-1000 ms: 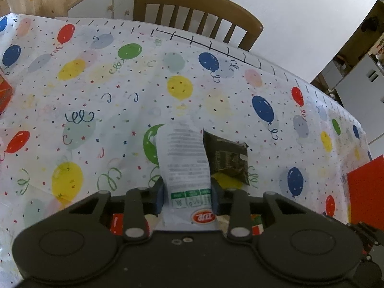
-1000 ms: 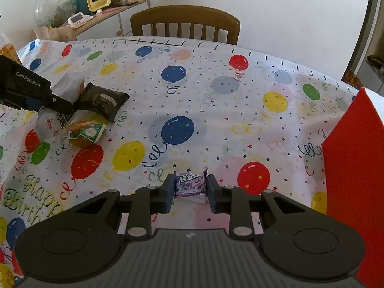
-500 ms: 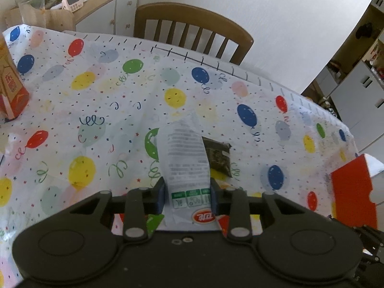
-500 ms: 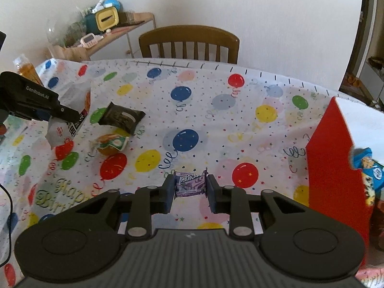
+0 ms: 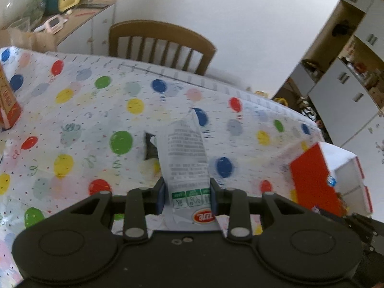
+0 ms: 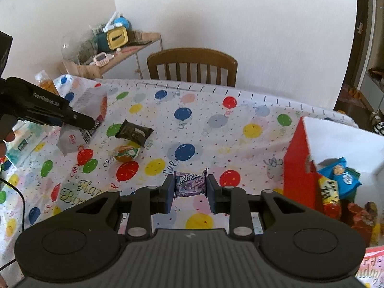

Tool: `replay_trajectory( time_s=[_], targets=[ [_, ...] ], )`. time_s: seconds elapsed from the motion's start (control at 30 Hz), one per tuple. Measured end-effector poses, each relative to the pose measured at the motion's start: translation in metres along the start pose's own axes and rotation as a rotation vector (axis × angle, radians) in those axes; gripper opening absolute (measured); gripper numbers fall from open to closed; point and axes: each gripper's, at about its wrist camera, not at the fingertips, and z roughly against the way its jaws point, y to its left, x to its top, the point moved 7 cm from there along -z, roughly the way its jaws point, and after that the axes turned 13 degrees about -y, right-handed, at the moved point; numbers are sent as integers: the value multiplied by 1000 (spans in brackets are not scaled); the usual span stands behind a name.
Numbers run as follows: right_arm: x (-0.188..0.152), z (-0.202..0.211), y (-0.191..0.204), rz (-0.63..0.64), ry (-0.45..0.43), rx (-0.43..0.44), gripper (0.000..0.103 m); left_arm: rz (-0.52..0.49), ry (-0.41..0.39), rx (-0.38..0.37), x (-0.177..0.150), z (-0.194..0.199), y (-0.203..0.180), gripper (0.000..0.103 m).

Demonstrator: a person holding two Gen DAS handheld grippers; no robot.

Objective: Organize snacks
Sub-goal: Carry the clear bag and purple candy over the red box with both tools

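My left gripper [image 5: 187, 193] is shut on a white snack packet [image 5: 186, 153] with grey print and green symbols, held up above the balloon tablecloth [image 5: 72, 110]. The same packet [image 6: 72, 139] hangs from the left gripper [image 6: 81, 122] at the left of the right wrist view. My right gripper [image 6: 190, 189] is shut on a small purple candy wrapper [image 6: 190, 183], also lifted off the table. A red and white box [image 6: 297, 158] at the right holds blue, yellow and red snack bags [image 6: 338, 177]. A dark packet [image 6: 134, 132] and an orange-green snack [image 6: 126, 153] lie on the cloth.
A wooden chair [image 6: 192, 66] stands at the table's far side. An orange carton [image 5: 8, 103] stands at the left edge. A side shelf [image 6: 115, 50] with a yellow box and clutter sits behind. White cupboards [image 5: 348, 91] are at the right. A hand [image 6: 6, 135] holds the left gripper.
Both grippers have risen and pulled back from the table with their snacks still held. The red box and its contents have come into view on the right.
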Motion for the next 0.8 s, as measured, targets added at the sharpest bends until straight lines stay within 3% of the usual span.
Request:
replay_trajectory(
  time_s=[0.33,0.8],
  targets=[
    [6,49,-38,-16,-53,-13,28,-72,-1,-107,-14,21,-90,32],
    [0,99,-137,-49,-85,-112,28,-185,-9,-225,-35,20,-227,32]
  ],
)
